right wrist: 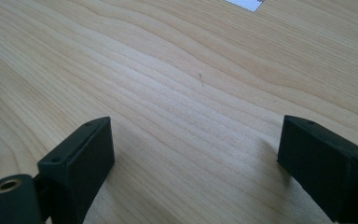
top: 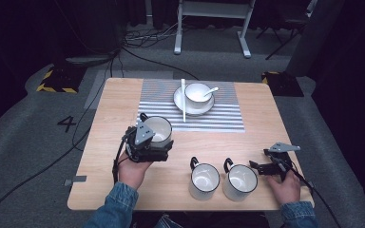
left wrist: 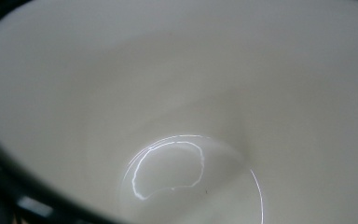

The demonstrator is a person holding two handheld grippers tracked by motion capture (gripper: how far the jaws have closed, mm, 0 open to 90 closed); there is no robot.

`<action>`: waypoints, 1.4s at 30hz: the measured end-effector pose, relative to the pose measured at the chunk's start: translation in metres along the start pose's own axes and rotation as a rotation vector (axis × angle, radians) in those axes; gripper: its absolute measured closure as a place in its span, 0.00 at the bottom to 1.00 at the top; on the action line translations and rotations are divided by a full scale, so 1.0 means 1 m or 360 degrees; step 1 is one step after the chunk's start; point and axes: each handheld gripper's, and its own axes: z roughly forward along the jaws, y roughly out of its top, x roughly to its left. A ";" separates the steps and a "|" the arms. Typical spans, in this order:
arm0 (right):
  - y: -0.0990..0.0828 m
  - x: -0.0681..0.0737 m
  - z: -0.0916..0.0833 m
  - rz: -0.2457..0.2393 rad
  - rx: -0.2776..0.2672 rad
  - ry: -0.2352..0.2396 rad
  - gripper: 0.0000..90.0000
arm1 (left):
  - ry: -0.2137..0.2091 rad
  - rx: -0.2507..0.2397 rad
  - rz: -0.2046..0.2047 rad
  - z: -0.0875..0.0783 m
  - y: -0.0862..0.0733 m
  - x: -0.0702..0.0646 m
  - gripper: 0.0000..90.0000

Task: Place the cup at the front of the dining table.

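Observation:
A white mug with a dark rim is at the left middle of the wooden table, by the near left corner of the striped placemat. My left gripper is shut on its near rim, and the left gripper view looks straight into the mug's glossy white inside. My right gripper rests low at the table's right front with its jaws wide open; nothing but bare wood lies between them. Two more white mugs stand side by side at the front, just left of the right gripper.
On the placemat at the back stands a white bowl on a saucer, with a spoon in it and chopsticks laid across the saucer's left side. Cables and a desk frame lie on the floor beyond the table.

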 end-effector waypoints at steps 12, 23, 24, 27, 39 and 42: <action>0.000 -0.001 0.000 -0.0011 0.0002 0.0005 0.11 | -0.0007 -0.0088 -0.0155 0.035 0.023 0.045 0.04; 0.000 -0.001 0.001 -0.0010 0.0001 0.0005 0.11 | -0.0062 -0.0148 -0.0208 0.066 0.047 0.081 0.04; 0.000 -0.001 0.001 -0.0010 0.0001 0.0005 0.11 | -0.0062 -0.0148 -0.0208 0.066 0.047 0.081 0.04; 0.000 -0.001 0.001 -0.0010 0.0001 0.0005 0.11 | -0.0047 -0.0151 -0.0230 0.073 0.051 0.088 0.04; 0.001 -0.001 0.001 -0.0006 0.0002 0.0005 0.11 | 0.0015 -0.0129 -0.0183 0.114 0.063 0.101 0.04; 0.000 -0.001 0.001 -0.0006 0.0001 0.0005 0.11 | 0.0071 -0.0048 -0.0141 0.125 0.066 0.104 0.04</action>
